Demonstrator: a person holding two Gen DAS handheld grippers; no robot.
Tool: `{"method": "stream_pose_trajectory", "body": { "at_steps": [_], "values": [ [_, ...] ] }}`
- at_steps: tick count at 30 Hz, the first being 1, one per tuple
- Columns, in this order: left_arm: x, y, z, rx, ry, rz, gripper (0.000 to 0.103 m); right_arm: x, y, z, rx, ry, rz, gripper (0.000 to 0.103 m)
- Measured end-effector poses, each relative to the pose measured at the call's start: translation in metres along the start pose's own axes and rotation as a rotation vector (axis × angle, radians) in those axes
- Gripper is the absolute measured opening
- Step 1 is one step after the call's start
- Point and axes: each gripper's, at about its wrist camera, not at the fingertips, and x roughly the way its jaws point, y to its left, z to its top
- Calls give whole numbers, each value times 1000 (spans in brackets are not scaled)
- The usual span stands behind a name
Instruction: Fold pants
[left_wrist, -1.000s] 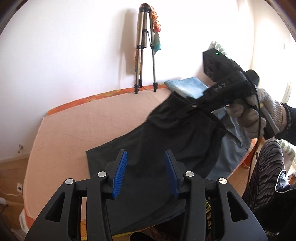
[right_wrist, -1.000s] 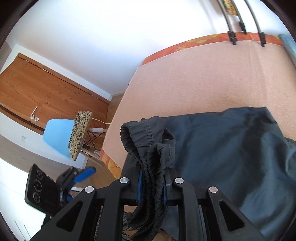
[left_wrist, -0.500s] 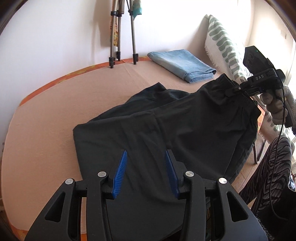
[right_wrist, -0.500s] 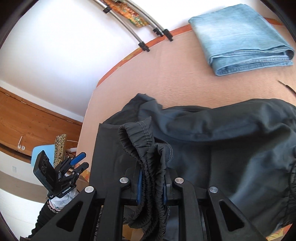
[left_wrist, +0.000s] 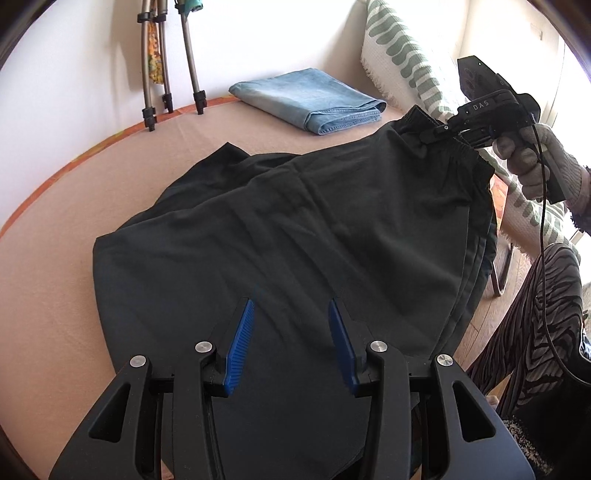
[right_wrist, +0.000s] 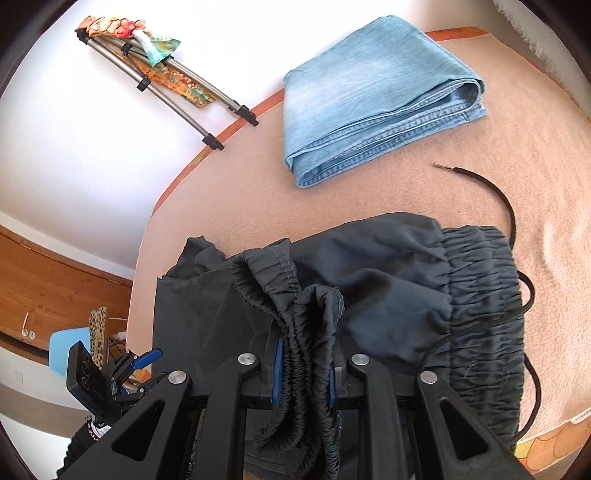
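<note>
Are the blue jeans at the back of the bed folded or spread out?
Folded. The blue jeans lie as a compact stack of layers with hems lined up at one edge, apart from the black pants.

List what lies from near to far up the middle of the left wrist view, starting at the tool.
left tool → black pants → bare peach bedcover → folded jeans → white wall.
</note>
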Motion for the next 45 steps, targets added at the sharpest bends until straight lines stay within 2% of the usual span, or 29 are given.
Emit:
{"method": "stream_pose_trajectory", "body": {
  "at_steps": [1,2,7,12,14,16,17,18,20,24,28,30,31,33,35,38,42,44,45],
  "values": [
    [2,-2,0,2,3,-4,41,-1,-7,0,18,4,-5,34],
    [3,-4,-1,7,5,-9,41,-4,-13,-1,44,5,-1,47],
    [1,-5,-4,26,14,-16,41,-24,-21,-16,54,-4,-1,53],
    [0,3,-9,10,26,-7,41,-19,-1,-35,-39,26,-176,51],
    [-1,6,-11,1,28,-5,41,-20,7,-41,-96,10,-253,50],
    [-2,8,-13,-1,32,-2,41,-20,15,-47,-157,9,-288,49],
    [-1,9,-14,-1,37,-1,41,-19,16,-50,-169,19,-291,44],
    [0,10,-15,-1,42,0,41,-17,16,-52,-175,32,-311,34],
    [0,11,-17,-2,46,2,41,-14,15,-56,-194,65,-361,24],
    [-1,12,-18,-3,42,1,41,-29,15,-61,-203,40,-370,18],
    [2,14,-20,-3,56,2,41,-45,21,-66,-207,40,-354,20],
    [2,16,-21,-12,57,-2,41,-46,24,-68,-232,48,-431,39],
    [2,16,-21,-15,58,-5,41,-49,29,-68,-252,17,-462,39],
    [1,15,-21,-17,51,-3,41,-57,41,-64,-285,-50,-432,39],
    [0,16,-22,-24,49,-1,41,-59,56,-57,-315,-106,-347,39],
    [-3,17,-25,-37,45,-2,41,-39,79,-47,-389,-126,-311,38],
    [-1,20,-34,-47,78,7,41,-6,84,-29,-403,-98,-310,38],
    [-4,23,-37,-50,79,22,41,13,69,-20,-347,-29,-406,37],
    [-8,26,-35,-57,70,23,41,17,59,-17,-316,-1,-412,37]
  ]
}}
